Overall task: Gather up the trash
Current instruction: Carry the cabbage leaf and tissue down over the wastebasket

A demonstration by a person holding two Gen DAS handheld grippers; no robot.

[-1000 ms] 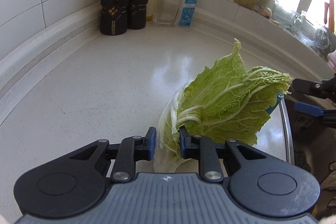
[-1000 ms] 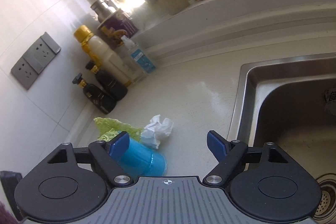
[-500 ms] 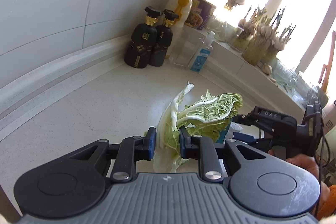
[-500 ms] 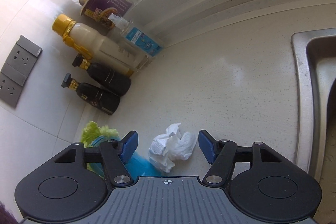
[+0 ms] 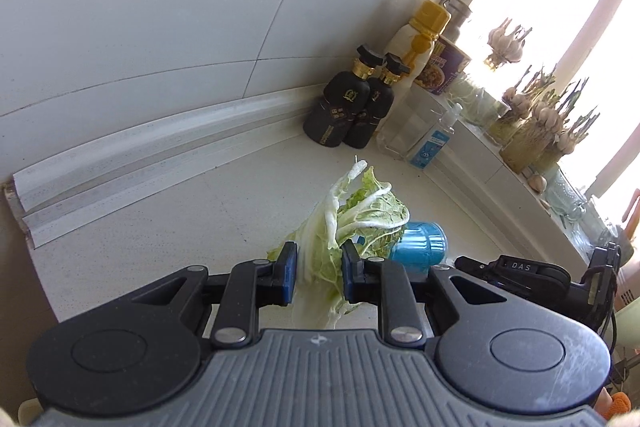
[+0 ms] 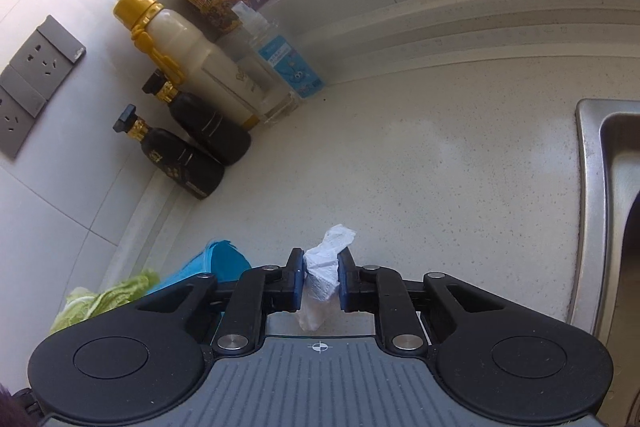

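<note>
Pinched between the blue pads of the left gripper (image 5: 319,275), a pale green cabbage leaf (image 5: 352,223) is held by its white stalk, its crinkled blade standing forward of the jaws above the speckled worktop (image 5: 180,227). Just beyond the leaf, to the right of the jaws, a blue cup (image 5: 422,241) is seen lying on its side. A crumpled white tissue (image 6: 326,267) is gripped by the right gripper (image 6: 319,281), whose jaws have just been closing and are now clenched on it. Left of those jaws, the same blue cup and leaf are visible. Two black bottles (image 6: 188,155) are ranged far ahead by the wall; the sink (image 6: 600,211) lies to the right.
</note>
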